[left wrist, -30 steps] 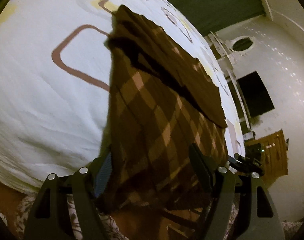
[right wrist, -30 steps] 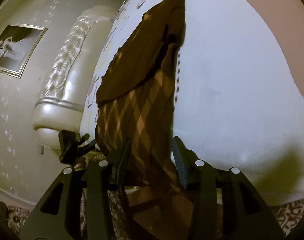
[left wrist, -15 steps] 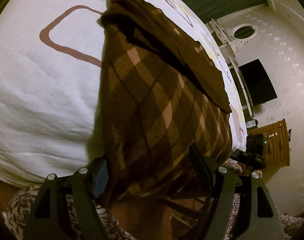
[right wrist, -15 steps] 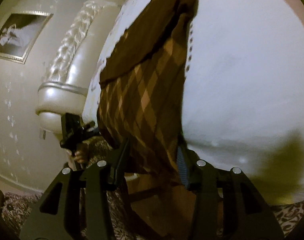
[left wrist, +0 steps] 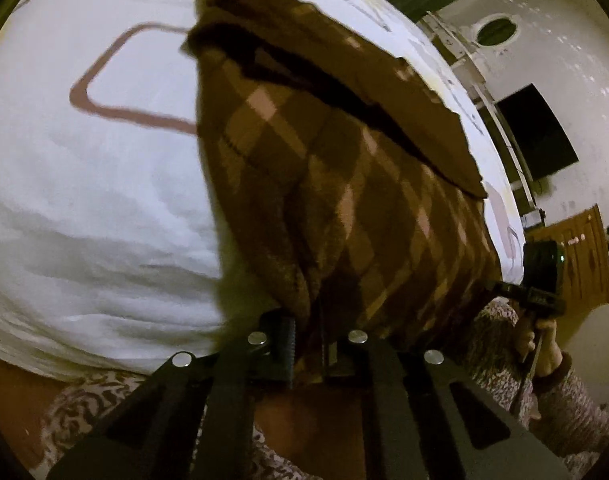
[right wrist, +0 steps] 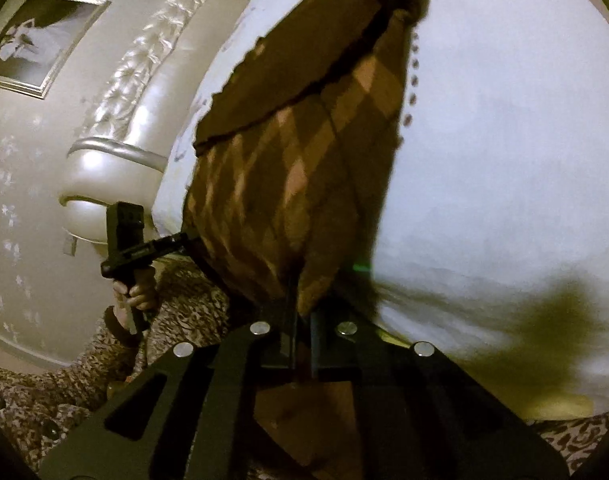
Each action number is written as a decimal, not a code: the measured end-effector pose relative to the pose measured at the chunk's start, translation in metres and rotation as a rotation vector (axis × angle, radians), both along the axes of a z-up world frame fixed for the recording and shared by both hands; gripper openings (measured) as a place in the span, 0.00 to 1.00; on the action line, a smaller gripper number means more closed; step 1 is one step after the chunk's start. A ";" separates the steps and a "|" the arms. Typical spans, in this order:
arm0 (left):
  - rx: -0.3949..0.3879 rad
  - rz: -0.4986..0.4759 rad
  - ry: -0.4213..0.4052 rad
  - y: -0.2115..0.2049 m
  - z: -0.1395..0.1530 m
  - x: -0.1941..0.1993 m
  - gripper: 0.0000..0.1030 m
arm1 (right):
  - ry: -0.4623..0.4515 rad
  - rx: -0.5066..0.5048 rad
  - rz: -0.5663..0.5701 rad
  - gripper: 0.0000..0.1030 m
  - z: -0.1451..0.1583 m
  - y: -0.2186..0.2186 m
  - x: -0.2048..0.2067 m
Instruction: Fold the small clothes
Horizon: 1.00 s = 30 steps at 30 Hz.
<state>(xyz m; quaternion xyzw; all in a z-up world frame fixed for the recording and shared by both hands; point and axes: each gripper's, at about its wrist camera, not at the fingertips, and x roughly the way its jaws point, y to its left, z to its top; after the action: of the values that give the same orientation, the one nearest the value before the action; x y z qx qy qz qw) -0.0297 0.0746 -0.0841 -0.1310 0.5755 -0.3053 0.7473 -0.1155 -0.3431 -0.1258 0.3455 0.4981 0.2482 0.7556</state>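
A brown checked cloth (left wrist: 344, 184) lies on a white bed (left wrist: 96, 200). The cloth has light diamond shapes on it. A plain dark brown flap (left wrist: 344, 76) is folded over its far part. The near edge of the cloth hangs over the side of the bed.

The left gripper (left wrist: 306, 336) has its 2 fingers (left wrist: 282, 334) pressed together on the near left corner of the cloth. The cloth bunches up where the fingers pinch it.

The right gripper (right wrist: 302, 334) also has its 2 fingers (right wrist: 316, 330) pressed together, and they pinch the near right corner of the cloth (right wrist: 296, 184). The cloth puckers there too.

In the left wrist view, the right gripper (left wrist: 504, 286) shows at the far side of the cloth, touching its edge. A hand (left wrist: 540, 336) holds its handle. In the right wrist view, the left gripper (right wrist: 184, 238) shows on the other side, with a hand (right wrist: 138, 292) under it.

The bed sheet has a brown loop shape (left wrist: 116, 92) drawn on it. A shiny padded headboard (right wrist: 124, 128) stands at one end of the bed. A framed picture (right wrist: 36, 44) hangs on the wall. A dark screen (left wrist: 538, 132) and a wooden cabinet (left wrist: 576, 256) stand by the other wall.
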 end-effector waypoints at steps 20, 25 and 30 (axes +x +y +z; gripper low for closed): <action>-0.076 0.253 -0.005 0.010 0.015 0.128 0.05 | -0.094 0.090 -0.288 0.03 0.016 -0.061 0.079; -0.088 0.210 -0.008 0.015 0.016 0.126 0.05 | -0.054 0.121 -0.314 0.03 -0.003 -0.066 0.084; -0.094 0.175 -0.018 0.038 0.025 0.093 0.26 | -0.054 0.142 -0.297 0.09 0.005 -0.072 0.074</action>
<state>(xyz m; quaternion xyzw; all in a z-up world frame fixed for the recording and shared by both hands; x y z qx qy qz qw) 0.0629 0.1123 -0.0595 -0.2129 0.5402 -0.2667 0.7692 -0.0414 -0.4154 -0.1207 0.4612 0.4021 0.1776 0.7708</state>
